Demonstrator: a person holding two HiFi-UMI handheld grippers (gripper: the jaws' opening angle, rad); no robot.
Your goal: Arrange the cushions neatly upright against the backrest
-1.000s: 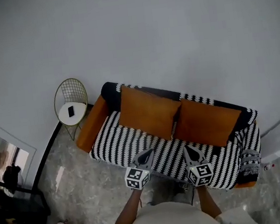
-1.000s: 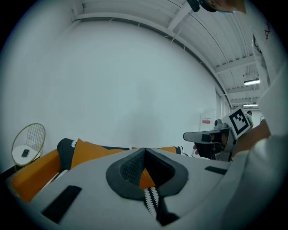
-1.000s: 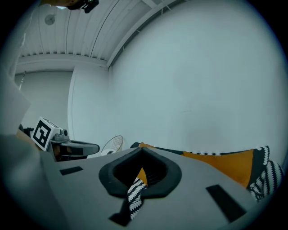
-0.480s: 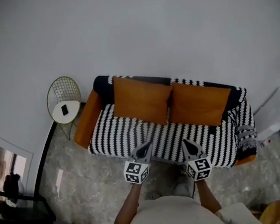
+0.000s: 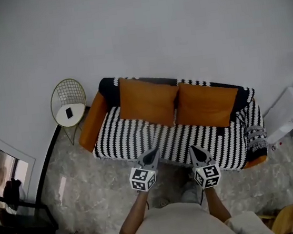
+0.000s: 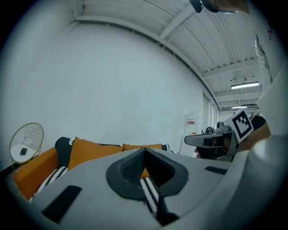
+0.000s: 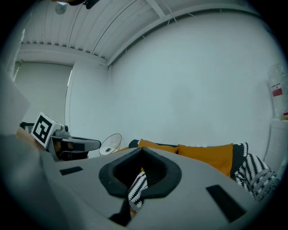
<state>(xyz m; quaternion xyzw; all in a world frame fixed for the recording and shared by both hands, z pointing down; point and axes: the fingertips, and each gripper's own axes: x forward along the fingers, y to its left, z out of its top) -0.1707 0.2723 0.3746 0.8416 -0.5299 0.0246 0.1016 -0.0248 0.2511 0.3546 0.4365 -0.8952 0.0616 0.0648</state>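
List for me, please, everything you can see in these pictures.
sofa: one, orange under a black-and-white striped cover, against the wall
cushions: two, orange, upright side by side against the backrest
wire table: one, gold with a white top, left of the sofa
phone: one, dark, on the wire table
floor: grey marble, in front of the sofa
left hand-held gripper: one, grey with marker cube, shut and empty, before the sofa
right hand-held gripper: one, grey with marker cube, shut and empty, beside the left
forearms: two, behind the grippers

Matt orange cloth cushions [image 5: 147,101] on a striped woven throw [image 5: 138,139].
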